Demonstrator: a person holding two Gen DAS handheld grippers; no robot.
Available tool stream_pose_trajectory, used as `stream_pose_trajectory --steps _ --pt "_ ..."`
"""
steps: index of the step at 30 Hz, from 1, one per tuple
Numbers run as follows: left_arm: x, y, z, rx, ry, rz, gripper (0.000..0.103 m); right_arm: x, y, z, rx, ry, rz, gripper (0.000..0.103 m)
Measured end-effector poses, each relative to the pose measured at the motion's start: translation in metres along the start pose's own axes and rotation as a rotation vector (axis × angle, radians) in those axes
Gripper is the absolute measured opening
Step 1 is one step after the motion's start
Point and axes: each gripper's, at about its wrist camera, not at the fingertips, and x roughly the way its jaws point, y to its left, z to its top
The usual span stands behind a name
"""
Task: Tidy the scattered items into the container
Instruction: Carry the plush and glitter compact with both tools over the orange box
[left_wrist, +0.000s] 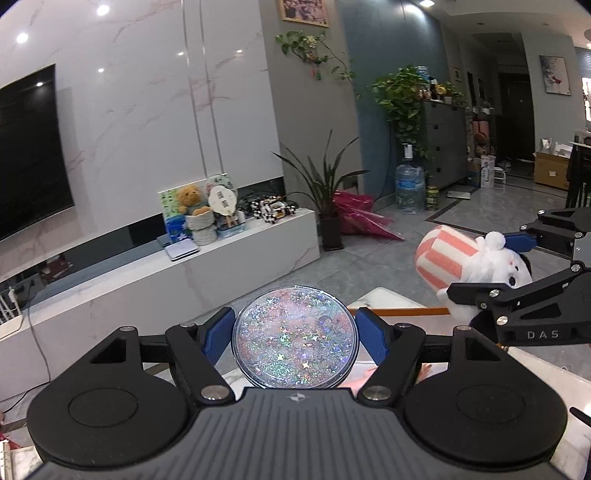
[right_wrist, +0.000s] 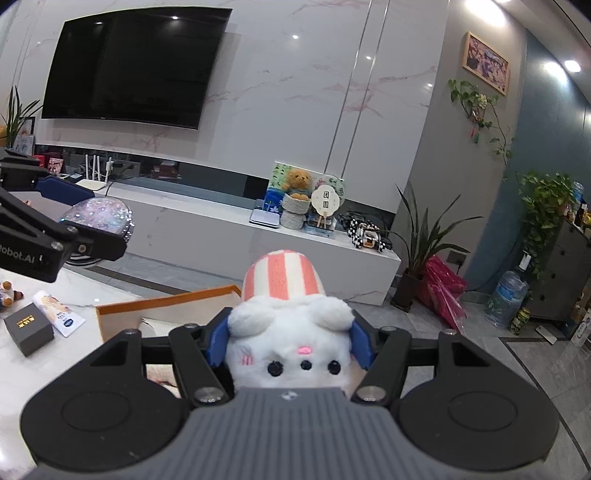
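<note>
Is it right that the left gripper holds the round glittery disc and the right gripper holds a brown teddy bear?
Not quite. The right gripper holds a white plush animal with a pink-and-white striped hat, not a brown teddy bear, as the right wrist view shows. The left gripper does hold the round glittery disc.

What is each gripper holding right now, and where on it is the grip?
The left gripper clamps a round glitter disc by its opposite rim edges. The right gripper squeezes a white plush toy with a striped hat by the sides of its head.

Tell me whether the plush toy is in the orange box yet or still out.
Out. The plush toy is clamped in the right claw, held in the air short of the orange box.
</note>
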Motion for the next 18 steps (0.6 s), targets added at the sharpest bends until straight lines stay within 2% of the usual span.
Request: stream_pose_trajectory --steps 10,18 --pt "0.043 -0.010 -0.008 -0.027 0.052 -0.058 0.084 0.019 -0.013 -0.021 0.026 0.055 0.001 0.066" --pt "0.085 -0.023 -0.017 -0.012 0.127 -0.093 0.084 0.042 -0.017 -0.043 0.066 0.114 0.025 0.066"
